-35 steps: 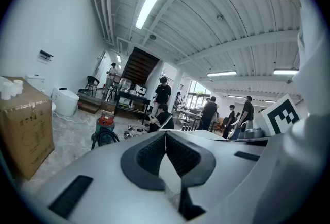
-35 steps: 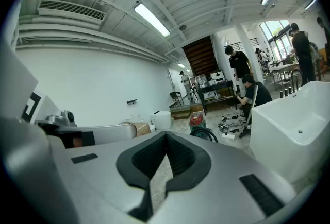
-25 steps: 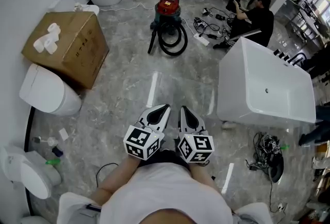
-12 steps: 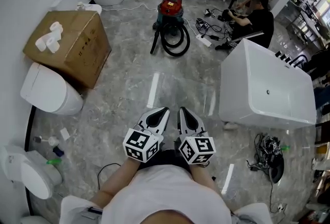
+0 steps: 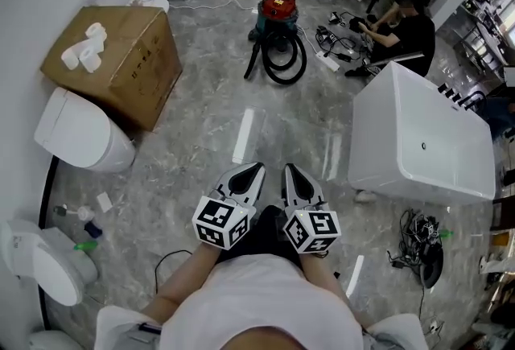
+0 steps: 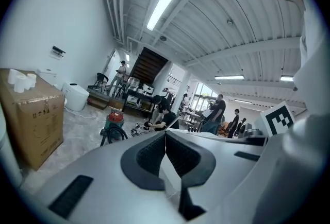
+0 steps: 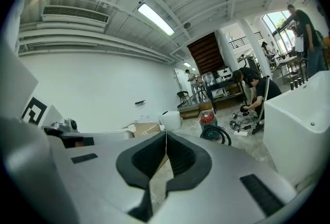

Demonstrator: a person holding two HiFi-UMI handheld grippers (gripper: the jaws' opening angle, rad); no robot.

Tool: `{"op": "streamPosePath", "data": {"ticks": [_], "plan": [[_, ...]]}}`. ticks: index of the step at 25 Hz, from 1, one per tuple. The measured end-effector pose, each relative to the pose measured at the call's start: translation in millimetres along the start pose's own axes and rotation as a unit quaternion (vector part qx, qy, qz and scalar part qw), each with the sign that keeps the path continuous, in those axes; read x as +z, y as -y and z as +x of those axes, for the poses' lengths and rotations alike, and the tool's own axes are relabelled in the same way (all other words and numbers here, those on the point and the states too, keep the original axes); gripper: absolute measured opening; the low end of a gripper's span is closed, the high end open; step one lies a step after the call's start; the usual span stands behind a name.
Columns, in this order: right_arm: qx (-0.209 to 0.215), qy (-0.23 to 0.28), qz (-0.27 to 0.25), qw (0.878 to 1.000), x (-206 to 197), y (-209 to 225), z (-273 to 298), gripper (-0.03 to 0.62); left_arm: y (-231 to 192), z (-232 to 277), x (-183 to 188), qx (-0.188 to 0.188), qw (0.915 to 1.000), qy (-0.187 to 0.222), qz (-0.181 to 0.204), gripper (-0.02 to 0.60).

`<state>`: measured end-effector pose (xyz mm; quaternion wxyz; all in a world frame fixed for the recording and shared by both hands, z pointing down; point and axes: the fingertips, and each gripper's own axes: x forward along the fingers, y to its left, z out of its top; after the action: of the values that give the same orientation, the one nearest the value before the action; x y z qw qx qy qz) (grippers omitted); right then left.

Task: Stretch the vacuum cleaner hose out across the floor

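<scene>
Far ahead of my fingers, well apart from them: hose (image 5: 283, 60), coiled in loops against the front of the red-topped vacuum cleaner (image 5: 276, 4).

Left gripper (image 5: 257, 170) and right gripper (image 5: 288, 170) sit side by side. Both have jaws pressed together with nothing between them, tips aimed toward the machine.

Handling, my guess:
- Hose looks light, bendy and springy, and will likely want to curl back.
- Best hold is probably the black tube (image 5: 253, 63) leaning left of the coil. The soft loops could slip.
- A hard pull may drag the canister.

Floor (image 5: 201, 147): glossy grey stone, streaked with reflections. Probably slick, so the hose should slide.

Room:
- Cardboard box (image 5: 121, 59) left of my fingers, bathtub (image 5: 418, 139) right, open lane between.
- Person (image 5: 406, 26) sits among cables (image 5: 330, 39) beside the vacuum cleaner, so I'd lay the hose clear of them.
</scene>
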<state>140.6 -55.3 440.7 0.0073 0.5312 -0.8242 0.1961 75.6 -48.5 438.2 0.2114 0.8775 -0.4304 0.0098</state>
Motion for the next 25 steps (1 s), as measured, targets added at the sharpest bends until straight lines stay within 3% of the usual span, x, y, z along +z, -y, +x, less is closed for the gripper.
{"op": "streamPosePath", "data": {"ticks": [11,25], "plan": [[-0.023,0.008,0.004,1.000,14.1,31.2,33.4,0.015,-39.8,17.6,11.3,0.027,0.9994,0.010,-0.020,0.008],[-0.001,-0.002,0.006,1.000,53.7,100.0,160.5,0.014,-100.9,141.2,47.3,0.040,0.9991,0.001,-0.018,0.008]]}}
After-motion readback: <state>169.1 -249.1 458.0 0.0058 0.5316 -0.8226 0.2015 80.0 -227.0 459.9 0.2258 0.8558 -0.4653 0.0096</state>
